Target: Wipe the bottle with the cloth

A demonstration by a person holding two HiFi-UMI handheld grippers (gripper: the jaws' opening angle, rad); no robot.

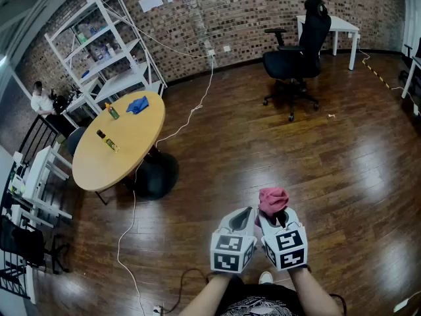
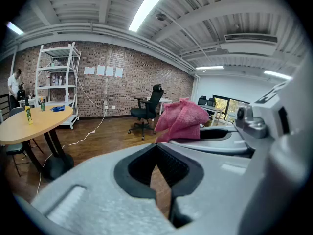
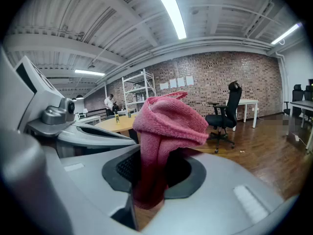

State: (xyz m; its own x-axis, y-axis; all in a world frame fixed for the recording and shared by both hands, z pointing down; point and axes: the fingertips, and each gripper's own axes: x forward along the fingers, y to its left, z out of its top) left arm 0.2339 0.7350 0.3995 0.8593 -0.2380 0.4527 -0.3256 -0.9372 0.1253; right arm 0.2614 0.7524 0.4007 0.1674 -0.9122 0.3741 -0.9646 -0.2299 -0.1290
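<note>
Low in the head view, my right gripper (image 1: 272, 217) is shut on a bunched pink cloth (image 1: 272, 199), which sticks up out of its jaws (image 3: 166, 126). My left gripper (image 1: 246, 213) is beside it on the left, shut and empty (image 2: 159, 153). Both are over the wooden floor, far from the round wooden table (image 1: 138, 137) at the left. An upright bottle (image 1: 113, 112) and a second small bottle (image 1: 108, 142) are on that table, with a blue cloth (image 1: 137, 104) near the far edge. From the left gripper view the pink cloth (image 2: 183, 119) shows at the right.
A black office chair (image 1: 296, 51) stands in the middle of the floor, with a white desk (image 1: 339, 28) behind it. A white shelf rack (image 1: 105, 38) lines the brick wall. A white cable (image 1: 128, 229) runs across the floor. A person (image 1: 41, 101) stands at the far left.
</note>
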